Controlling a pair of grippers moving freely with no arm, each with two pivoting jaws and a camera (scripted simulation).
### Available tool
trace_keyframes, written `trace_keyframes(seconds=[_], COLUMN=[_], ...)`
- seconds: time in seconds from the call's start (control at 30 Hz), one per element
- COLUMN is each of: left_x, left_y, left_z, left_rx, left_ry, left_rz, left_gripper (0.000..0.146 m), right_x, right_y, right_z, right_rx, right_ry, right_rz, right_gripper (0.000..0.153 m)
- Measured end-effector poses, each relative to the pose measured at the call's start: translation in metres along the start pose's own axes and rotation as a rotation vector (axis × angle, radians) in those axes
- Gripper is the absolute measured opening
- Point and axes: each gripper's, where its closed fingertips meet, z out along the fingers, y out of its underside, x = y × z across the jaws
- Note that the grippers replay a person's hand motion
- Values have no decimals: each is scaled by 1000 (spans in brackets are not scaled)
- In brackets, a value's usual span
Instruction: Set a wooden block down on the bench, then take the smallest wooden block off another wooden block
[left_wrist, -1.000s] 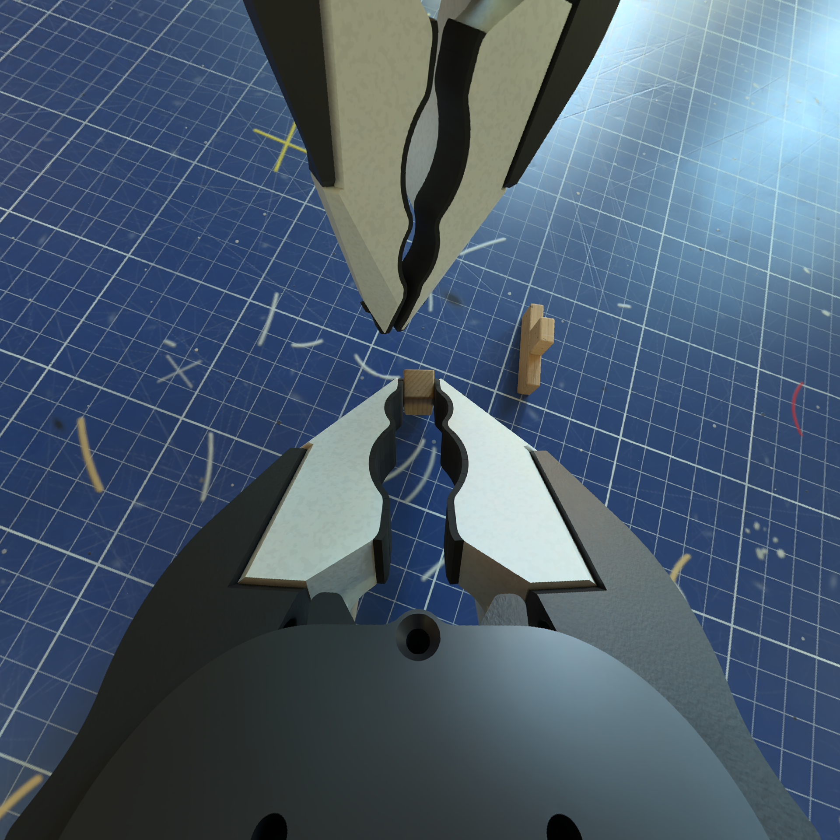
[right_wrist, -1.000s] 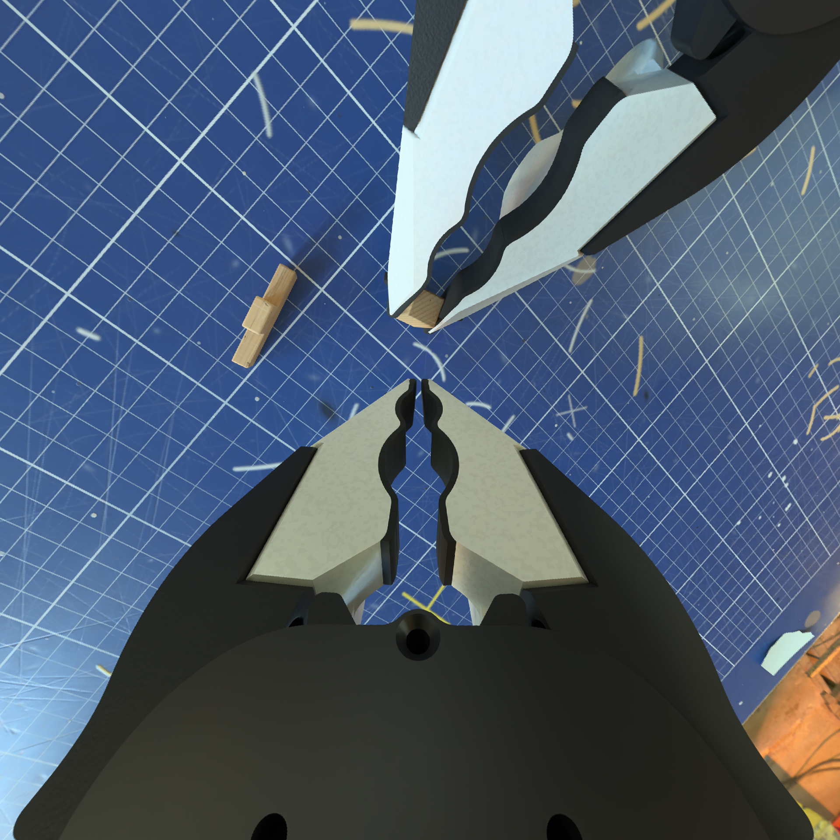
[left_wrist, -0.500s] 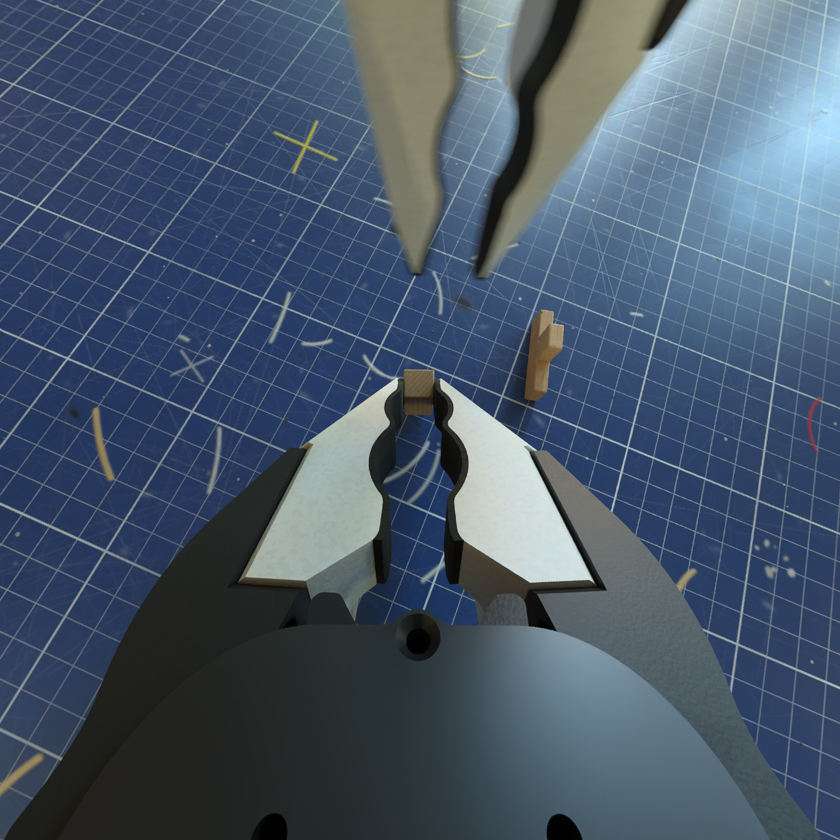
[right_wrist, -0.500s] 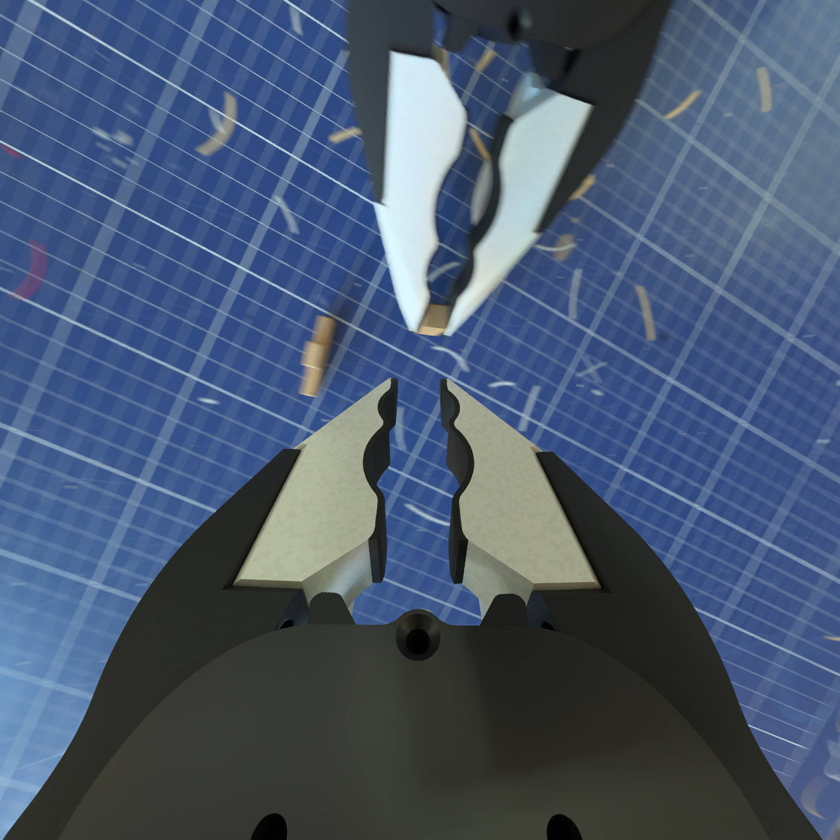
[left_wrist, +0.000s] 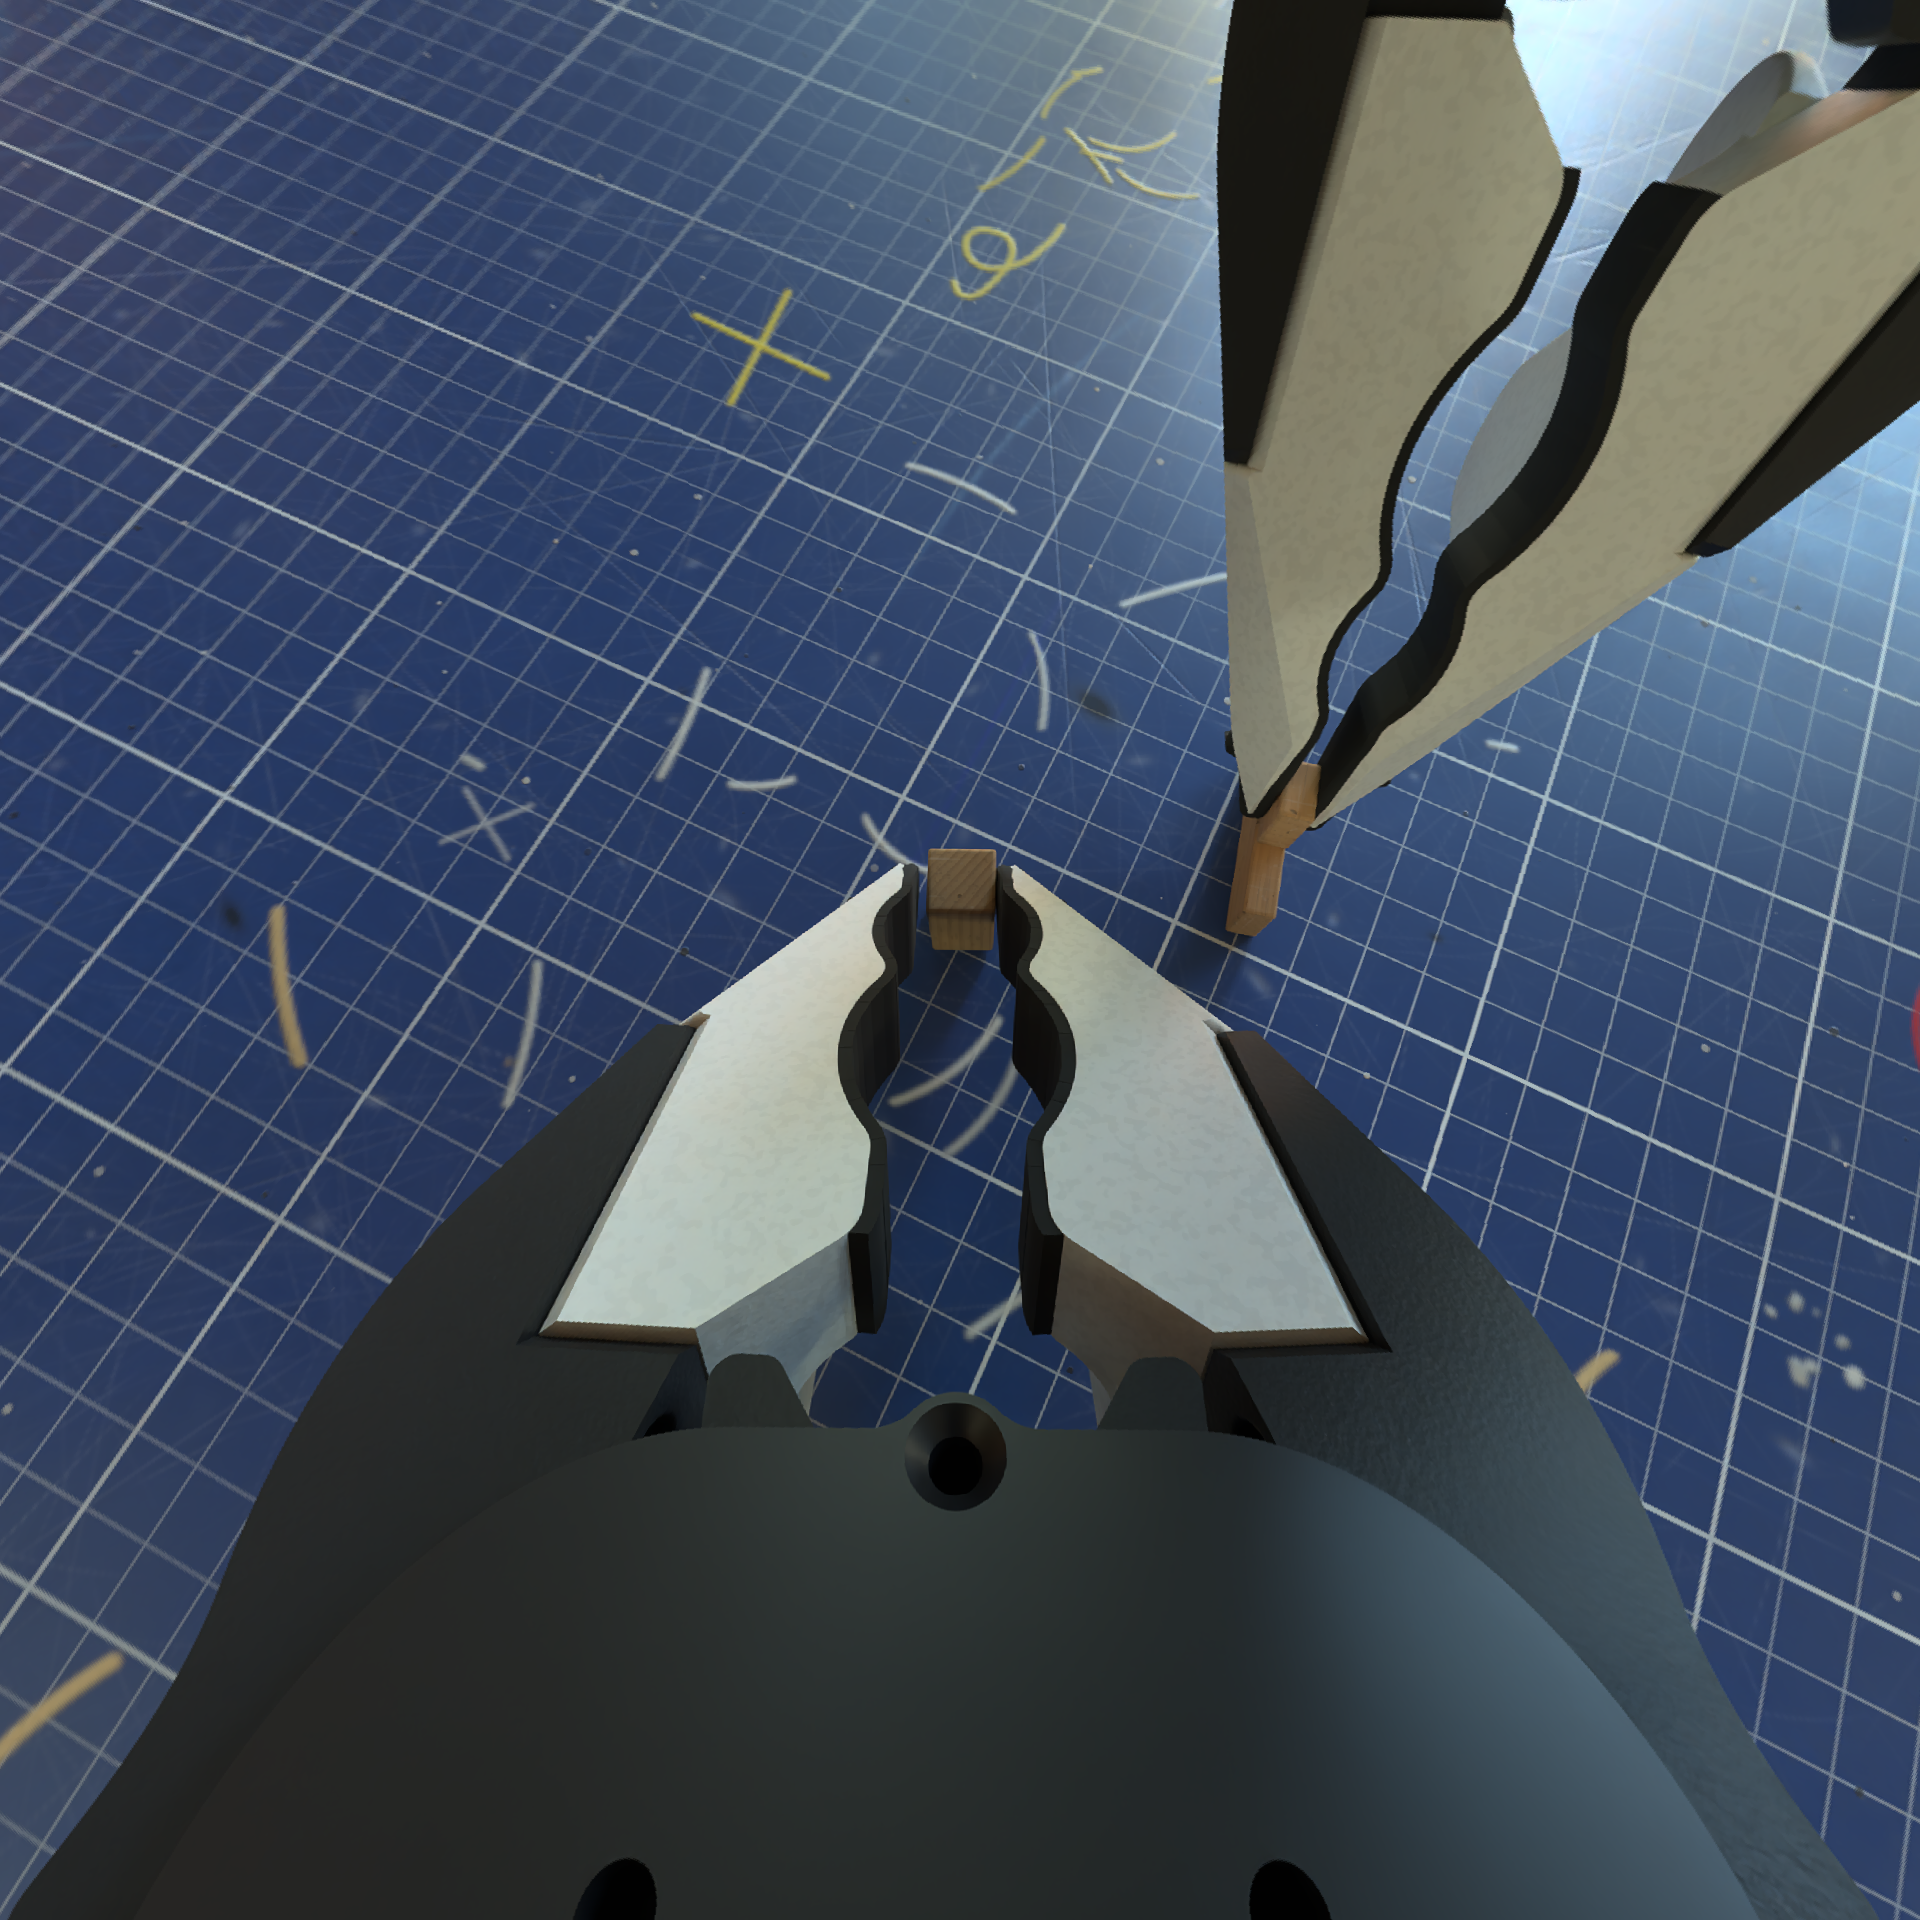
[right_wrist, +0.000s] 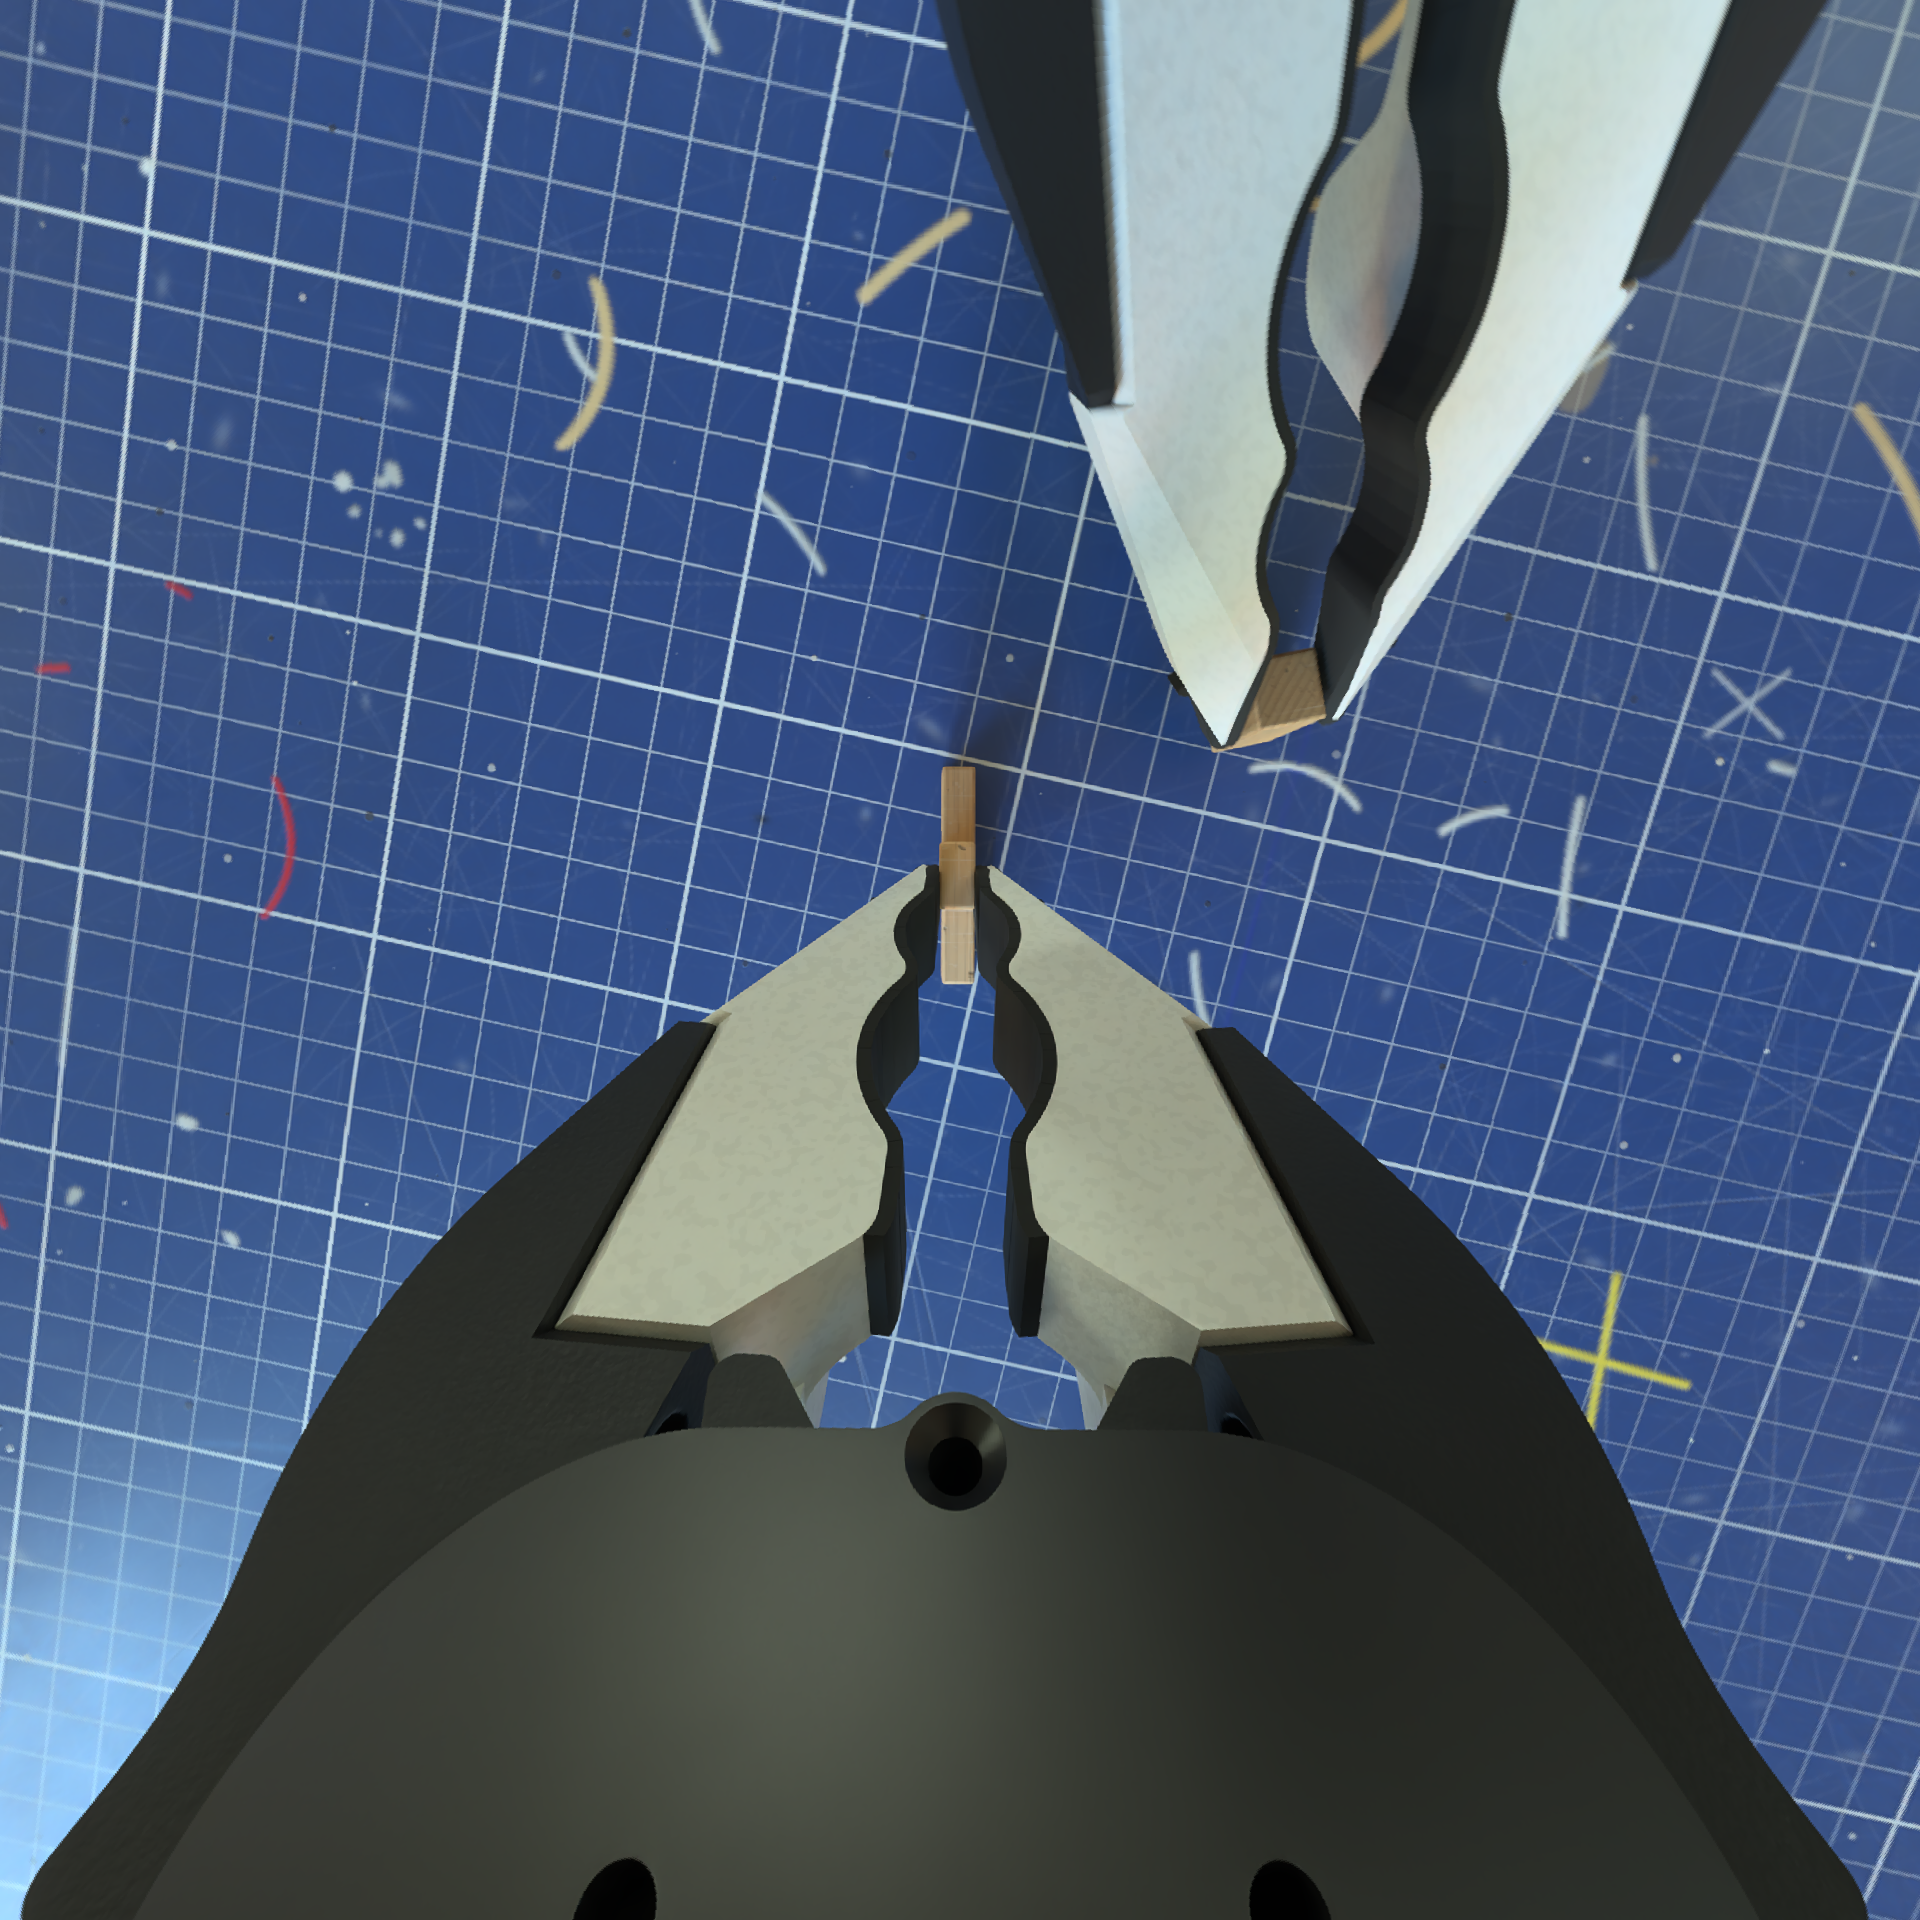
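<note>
My left gripper (left_wrist: 961, 883) is shut on a small wooden cube (left_wrist: 961, 904) and holds it close over the blue cutting mat (left_wrist: 416, 520). To its right, a long wooden block (left_wrist: 1255, 883) lies on the mat with the smallest block (left_wrist: 1294, 805) on top. My right gripper (left_wrist: 1283, 808) comes down from the upper right, fingertips on both sides of that small block. In the right wrist view, my right gripper (right_wrist: 957, 875) is closed around the small block (right_wrist: 957, 862), and the long block (right_wrist: 958, 800) extends beyond it. The left gripper (right_wrist: 1283, 717) with its cube (right_wrist: 1288, 701) shows at upper right.
The mat carries a white grid, scattered pale wood shavings (left_wrist: 286, 982), a yellow cross (left_wrist: 764, 348) and red curved marks (right_wrist: 281, 847). The two grippers are close together, about one finger's length apart.
My right gripper moved from opposite the left gripper over to the stacked blocks, opened, then closed around the small top block. The left gripper kept hold of its cube and barely moved.
</note>
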Motion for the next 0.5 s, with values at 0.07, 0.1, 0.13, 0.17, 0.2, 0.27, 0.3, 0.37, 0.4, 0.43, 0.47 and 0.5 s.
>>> trace_keyframes(seconds=[0.07,0.1,0.13,0.17,0.2,0.27,0.3,0.37,0.4,0.43,0.47,0.5], left_x=[-2,-3,-4,-5,-5,5,10,15,16,18,19,20], left_y=[-1,-2,-4,-7,-10,-13,-16,-17,-19,-20,-22,-24], left_z=[-4,-8,-12,-18,-25,-35,-38,-43,-44,-45,-45,-44], left_rx=[23,40,60,87,117,147,158,162,161,165,167,168], left_ry=[-21,-33,-51,-76,-106,-115,-118,-164,-184,-196,-214,-240], left_rz=[-8,-13,-18,-13,8,84,127,194,213,235,258,284], left_gripper=[19,23,26,27,27,32,43,49,50,51,52,53], right_x=[3,3,5,6,8,14,17,22,24,24,24,24], right_y=[-1,-2,-5,-8,-10,-16,-19,-24,-25,-27,-31,-35], right_z=[-2,-4,-6,-10,-13,-21,-25,-31,-33,-36,-39,-42], right_rx=[24,49,83,122,164,252,295,359,372,391,427,463], right_ry=[8,3,-7,-20,-40,-71,-83,-106,-104,-116,-134,-158], right_rz=[15,32,59,92,135,222,267,321,334,354,376,397], right_gripper=[6,6,6,6,6,6,6,6,6,6,6,6])
